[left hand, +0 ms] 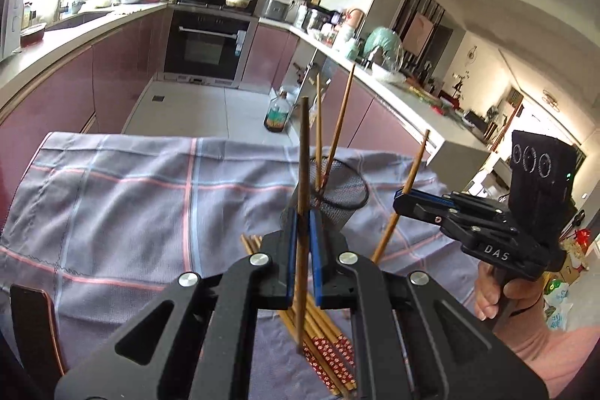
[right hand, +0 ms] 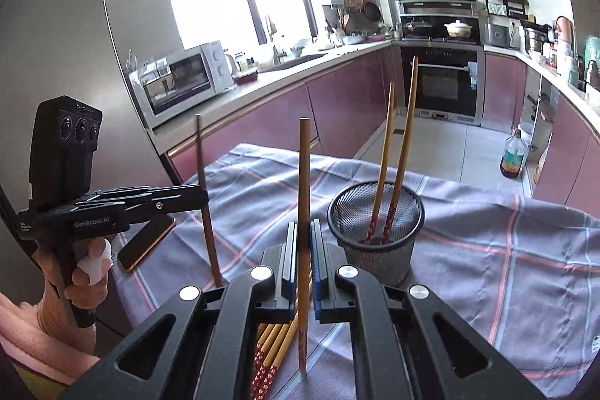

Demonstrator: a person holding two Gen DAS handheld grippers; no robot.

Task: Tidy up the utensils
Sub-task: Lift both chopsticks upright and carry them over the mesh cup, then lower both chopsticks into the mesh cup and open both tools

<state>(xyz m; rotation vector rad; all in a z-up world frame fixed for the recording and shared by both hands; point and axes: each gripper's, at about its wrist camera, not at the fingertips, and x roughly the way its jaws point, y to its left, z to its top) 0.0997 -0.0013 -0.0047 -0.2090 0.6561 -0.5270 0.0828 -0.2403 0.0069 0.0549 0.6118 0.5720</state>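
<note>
One chopstick (left hand: 303, 175) is clamped upright in the left tongs (left hand: 303, 250), and a second chopstick (right hand: 303, 212) is clamped the same way in the right tongs (right hand: 303, 257). Each stick is held near its lower half, patterned end down, so that it can be lowered straight into the mesh cup (right hand: 377, 242). Two chopsticks (right hand: 393, 152) already lean inside the cup. The remaining pile (right hand: 273, 347) lies flat on the cloth-covered counter (right hand: 487, 250), just beside the cup, within reach of both tongs.
</note>
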